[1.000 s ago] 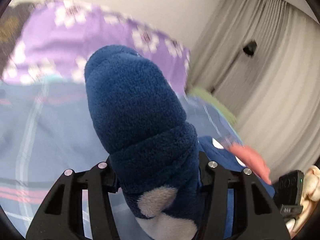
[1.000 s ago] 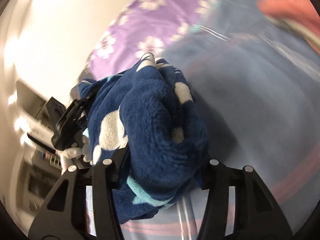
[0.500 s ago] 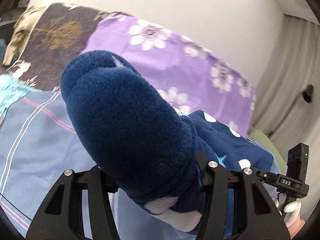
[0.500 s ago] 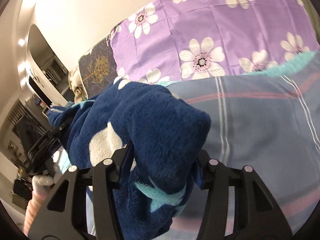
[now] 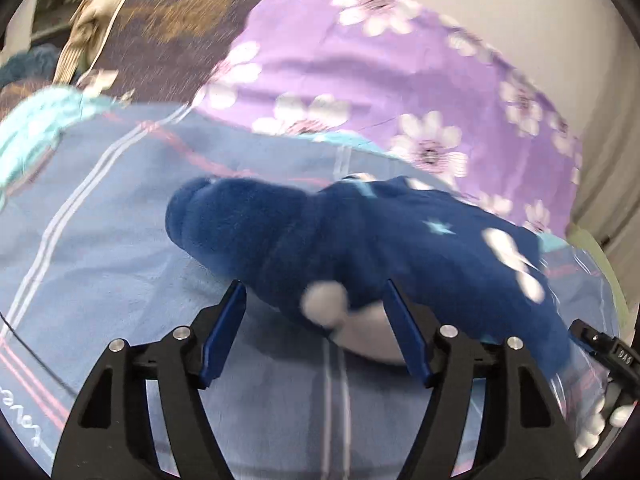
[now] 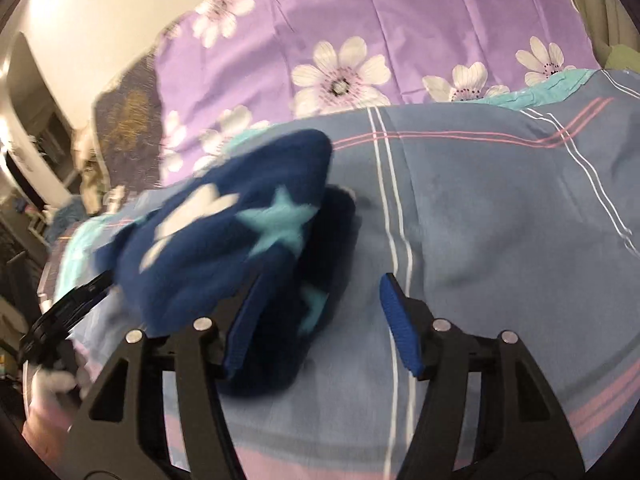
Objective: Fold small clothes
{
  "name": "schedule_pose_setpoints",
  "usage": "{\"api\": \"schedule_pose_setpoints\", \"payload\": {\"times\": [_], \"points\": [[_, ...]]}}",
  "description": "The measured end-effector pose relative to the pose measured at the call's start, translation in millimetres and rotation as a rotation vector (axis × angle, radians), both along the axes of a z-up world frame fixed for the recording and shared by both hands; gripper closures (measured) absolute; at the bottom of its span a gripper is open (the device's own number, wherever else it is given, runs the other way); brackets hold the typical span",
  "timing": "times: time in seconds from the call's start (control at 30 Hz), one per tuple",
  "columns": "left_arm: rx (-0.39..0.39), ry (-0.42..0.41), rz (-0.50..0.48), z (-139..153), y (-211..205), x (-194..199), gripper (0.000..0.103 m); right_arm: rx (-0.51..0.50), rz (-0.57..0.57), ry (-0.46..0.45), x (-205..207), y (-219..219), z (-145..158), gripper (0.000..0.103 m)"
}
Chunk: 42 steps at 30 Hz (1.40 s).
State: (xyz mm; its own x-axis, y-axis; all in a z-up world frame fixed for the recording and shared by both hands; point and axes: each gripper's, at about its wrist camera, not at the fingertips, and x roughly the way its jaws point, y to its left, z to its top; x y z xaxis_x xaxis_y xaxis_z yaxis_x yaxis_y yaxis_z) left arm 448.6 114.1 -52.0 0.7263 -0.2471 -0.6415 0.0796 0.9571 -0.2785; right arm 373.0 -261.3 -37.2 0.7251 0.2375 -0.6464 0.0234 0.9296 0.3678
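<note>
We hold both tongs low over the bed. The navy fleece garment [image 5: 360, 248], dotted with white spots and pale stars, lies bundled on the blue striped sheet [image 5: 100, 248], in front of the purple flowered pillow [image 5: 380, 80]. Left tongs [image 5: 316, 334]: jaws opening, garment's near edge between them, the pads not pressing on it. Right tongs [image 6: 320, 322]: jaws opening too; the fleece lies against the left pad [image 6: 244, 320], the right pad stands clear over bare sheet. Motion blur softens the garment's outline.
</note>
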Motion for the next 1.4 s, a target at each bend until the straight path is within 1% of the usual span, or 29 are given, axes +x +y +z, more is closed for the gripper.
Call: {"api": "schedule_pose_setpoints", "payload": {"times": [0.03,0.07,0.1,0.13,0.17,0.2,0.23,0.27,0.3,0.33,0.37,0.43,0.47,0.57,0.67,0.83,0.93,1.07,1.27,1.4], "points": [[0.022,-0.024,-0.021,5.5,-5.6,-13.8,0.032,-0.015,0.015,-0.030,-21.3,0.2,6.7,0.039],[0.062,-0.072,-0.064,18.6,-13.5,-35.8,0.031,-0.040,0.027,-0.055,-39.6,3.5,14.3,0.038],[0.088,-0.107,-0.096,27.3,-27.0,-58.5,0.026,-0.065,0.037,-0.081,-53.6,7.2,21.9,0.034],[0.110,-0.142,-0.126,36.1,-35.6,-80.0,0.018,-0.112,0.047,-0.124,-82.4,12.8,31.6,0.028],[0.132,-0.174,-0.153,44.2,-44.0,-102.0,0.014,-0.153,0.050,-0.156,-105.1,18.8,39.8,0.024],[0.165,-0.219,-0.175,55.3,-56.1,-135.0,0.007,-0.204,0.041,-0.203,-137.6,25.1,48.7,0.016],[0.174,-0.252,-0.177,62.6,-63.6,-159.3,0.001,-0.230,0.025,-0.238,-156.1,29.2,54.0,0.007],[0.174,-0.276,-0.178,66.7,-67.7,-174.5,0.001,-0.247,0.006,-0.274,-177.4,32.1,59.1,0.003],[0.171,-0.304,-0.181,73.9,-74.5,-200.0,0.001,-0.253,-0.014,-0.305,-196.7,33.1,63.4,0.002],[0.164,-0.317,-0.185,78.0,-79.1,-217.5,0.001,-0.250,-0.039,-0.325,-217.9,33.6,68.6,0.002],[0.153,-0.324,-0.187,82.3,-83.2,-233.4,0.001,-0.244,-0.062,-0.326,-231.1,33.0,73.0,0.002],[0.135,-0.314,-0.171,89.3,-91.9,-267.7,0.001,-0.224,-0.124,-0.316,-261.7,30.6,80.8,0.002],[0.134,-0.306,-0.162,89.0,-93.7,-277.5,0.001,-0.206,-0.140,-0.323,-275.3,29.5,85.6,0.002],[0.162,-0.291,-0.146,95.5,-106.4,-314.6,0.001,-0.181,-0.138,-0.329,-303.4,31.2,94.9,0.002],[0.194,-0.282,-0.125,101.8,-113.4,-347.8,0.001,-0.197,-0.134,-0.330,-329.9,40.2,101.6,0.002],[0.262,-0.299,-0.090,108.0,-115.0,-383.6,0.001,-0.186,-0.121,-0.304,-356.3,52.4,103.7,0.002],[0.258,-0.286,-0.085,109.9,-111.4,-397.3,0.001,-0.198,-0.125,-0.270,-364.4,59.2,103.2,0.002],[0.259,-0.256,-0.055,110.1,-108.1,-408.0,0.001,-0.181,-0.124,-0.251,-371.5,63.9,104.2,0.002],[0.264,-0.249,-0.075,106.1,-110.6,-419.1,0.001,-0.205,-0.127,-0.246,-383.4,69.0,104.5,0.002],[0.274,-0.258,-0.093,107.2,-115.9,-424.7,0.001,-0.200,-0.135,-0.248,-387.9,67.0,105.2,0.002]]}}
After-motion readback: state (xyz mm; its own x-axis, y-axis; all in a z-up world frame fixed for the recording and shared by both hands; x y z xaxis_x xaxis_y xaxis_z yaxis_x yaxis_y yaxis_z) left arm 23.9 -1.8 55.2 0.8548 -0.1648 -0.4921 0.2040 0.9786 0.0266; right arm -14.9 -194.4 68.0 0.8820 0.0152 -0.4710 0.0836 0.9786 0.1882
